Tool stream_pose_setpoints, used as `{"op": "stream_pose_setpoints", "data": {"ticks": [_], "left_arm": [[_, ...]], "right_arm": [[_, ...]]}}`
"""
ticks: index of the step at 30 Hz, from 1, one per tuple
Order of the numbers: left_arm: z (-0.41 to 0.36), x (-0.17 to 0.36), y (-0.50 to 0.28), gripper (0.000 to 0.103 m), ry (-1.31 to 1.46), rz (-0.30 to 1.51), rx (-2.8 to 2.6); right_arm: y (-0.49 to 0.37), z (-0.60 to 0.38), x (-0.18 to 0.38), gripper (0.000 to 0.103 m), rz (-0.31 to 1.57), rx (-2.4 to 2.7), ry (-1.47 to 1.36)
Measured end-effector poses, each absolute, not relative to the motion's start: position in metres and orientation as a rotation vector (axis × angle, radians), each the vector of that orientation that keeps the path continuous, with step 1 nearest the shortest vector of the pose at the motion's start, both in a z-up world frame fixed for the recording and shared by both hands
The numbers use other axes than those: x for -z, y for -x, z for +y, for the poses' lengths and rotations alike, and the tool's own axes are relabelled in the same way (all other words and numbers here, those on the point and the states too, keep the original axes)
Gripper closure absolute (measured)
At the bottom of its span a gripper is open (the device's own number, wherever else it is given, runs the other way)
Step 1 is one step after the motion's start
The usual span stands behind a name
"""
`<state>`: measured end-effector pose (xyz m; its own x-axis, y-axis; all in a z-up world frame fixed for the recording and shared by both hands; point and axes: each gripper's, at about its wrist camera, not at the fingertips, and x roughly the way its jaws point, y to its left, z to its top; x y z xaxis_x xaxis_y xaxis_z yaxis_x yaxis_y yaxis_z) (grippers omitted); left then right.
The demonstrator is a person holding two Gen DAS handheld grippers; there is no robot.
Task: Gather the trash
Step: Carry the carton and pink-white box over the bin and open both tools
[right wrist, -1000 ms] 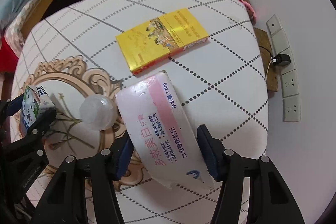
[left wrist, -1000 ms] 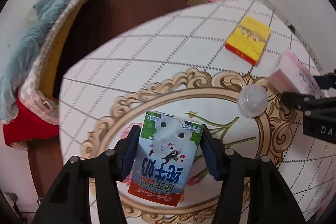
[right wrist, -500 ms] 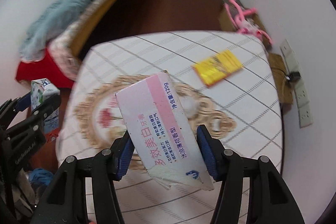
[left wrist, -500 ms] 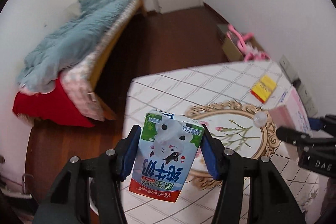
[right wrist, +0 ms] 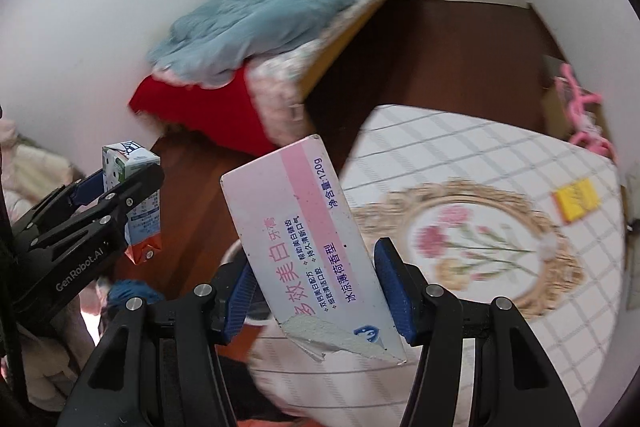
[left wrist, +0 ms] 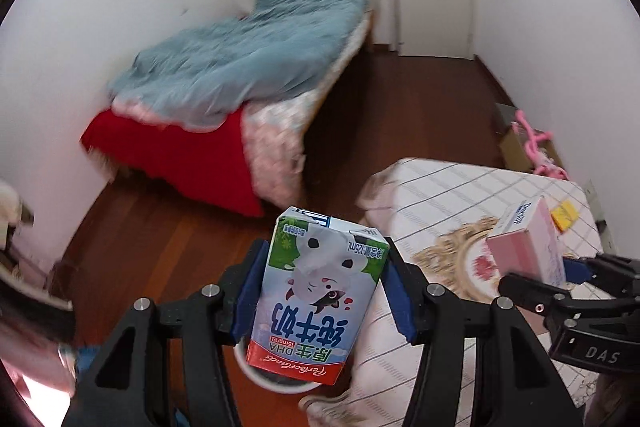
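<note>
Bedroom, tablecloth table | both pieces now lifted off it, a second ago still over the cloth | left gripper clamps milk carton above white bin | right gripper grips toothpaste box | yellow box left near far right edge.

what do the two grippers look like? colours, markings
Both match: black angular frames with silver screws and blue ribbed pads. The left gripper reads "GenRobot.AI" on its side in the right wrist view; the right gripper shows "DAS" in the left wrist view.
</note>
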<state>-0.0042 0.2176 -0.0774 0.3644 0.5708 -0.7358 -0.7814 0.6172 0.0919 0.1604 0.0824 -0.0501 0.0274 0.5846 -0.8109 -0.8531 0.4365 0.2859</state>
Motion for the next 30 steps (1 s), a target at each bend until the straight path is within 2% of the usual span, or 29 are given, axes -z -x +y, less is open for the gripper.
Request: {"op": "stream_pose_setpoints", "data": {"ticks": [3,8,14,18,28,29,30], "left_arm": [[0.244,0.107,0.035,0.051,0.402,0.854,-0.908],[0.29,0.177,0.069,0.051,0.602,0.937,-0.91],[0.331,0.257,0.08,0.051,0.751,1.018,-0.912],[0.349,0.292,0.086,0.051,0.817,1.046,-0.905],[0.373,0.312,0.109,0.049,0.925,1.034,-0.92],[0.374,0.309,0.112,0.047,0.926,1.028,-0.928],[0.375,0.308,0.116,0.039,0.929,1.023,-0.934]], "right_arm": [[-0.127,0.117,0.072,0.043,1.098,-1.174,0.34],[-0.086,0.173,0.142,0.043,1.228,-1.173,0.416],[-0.065,0.227,0.235,0.044,1.364,-1.104,0.513],[-0.064,0.255,0.286,0.044,1.451,-1.054,0.538],[-0.057,0.313,0.355,0.043,1.539,-1.017,0.636],[-0.058,0.315,0.358,0.043,1.537,-1.01,0.645],[-0.058,0.319,0.361,0.042,1.537,-1.004,0.659]]}}
